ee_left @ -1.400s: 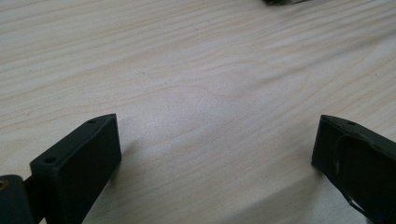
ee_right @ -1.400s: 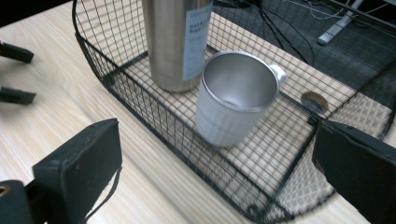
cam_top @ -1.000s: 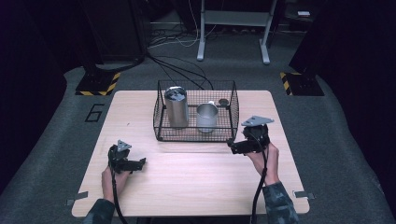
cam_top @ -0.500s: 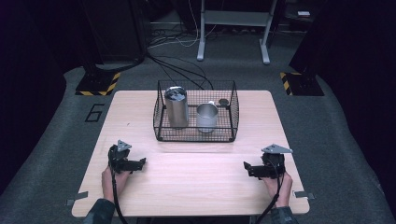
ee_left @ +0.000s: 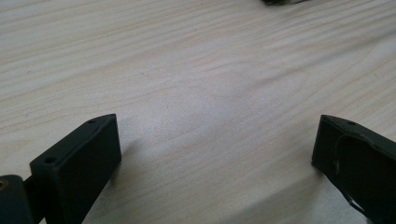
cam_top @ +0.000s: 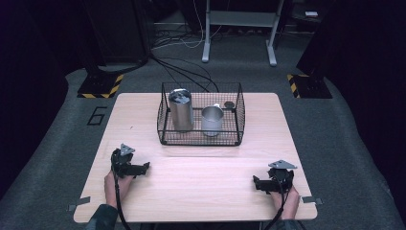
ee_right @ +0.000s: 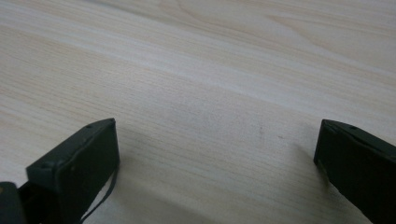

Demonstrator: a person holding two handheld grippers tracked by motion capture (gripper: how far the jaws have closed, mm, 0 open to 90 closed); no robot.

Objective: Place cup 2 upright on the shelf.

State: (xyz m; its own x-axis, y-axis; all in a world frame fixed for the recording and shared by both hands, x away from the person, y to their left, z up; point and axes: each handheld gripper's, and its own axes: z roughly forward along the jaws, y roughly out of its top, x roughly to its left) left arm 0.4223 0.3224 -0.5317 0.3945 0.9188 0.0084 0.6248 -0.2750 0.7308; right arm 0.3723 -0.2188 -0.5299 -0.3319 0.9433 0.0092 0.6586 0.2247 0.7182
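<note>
Both my hand-held grippers, left point(cam_top: 143, 166) and right point(cam_top: 257, 183), rest spread and empty on the pale wooden desk point(cam_top: 201, 191); next reach goes forward to the black wire basket point(cam_top: 201, 139).

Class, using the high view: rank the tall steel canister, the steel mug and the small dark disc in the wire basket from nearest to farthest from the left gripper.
From the left gripper:
1. Tall steel canister, left part of the wire basket.
2. Steel mug, middle of the basket, right of the canister.
3. Small dark disc, basket's far right corner.
</note>
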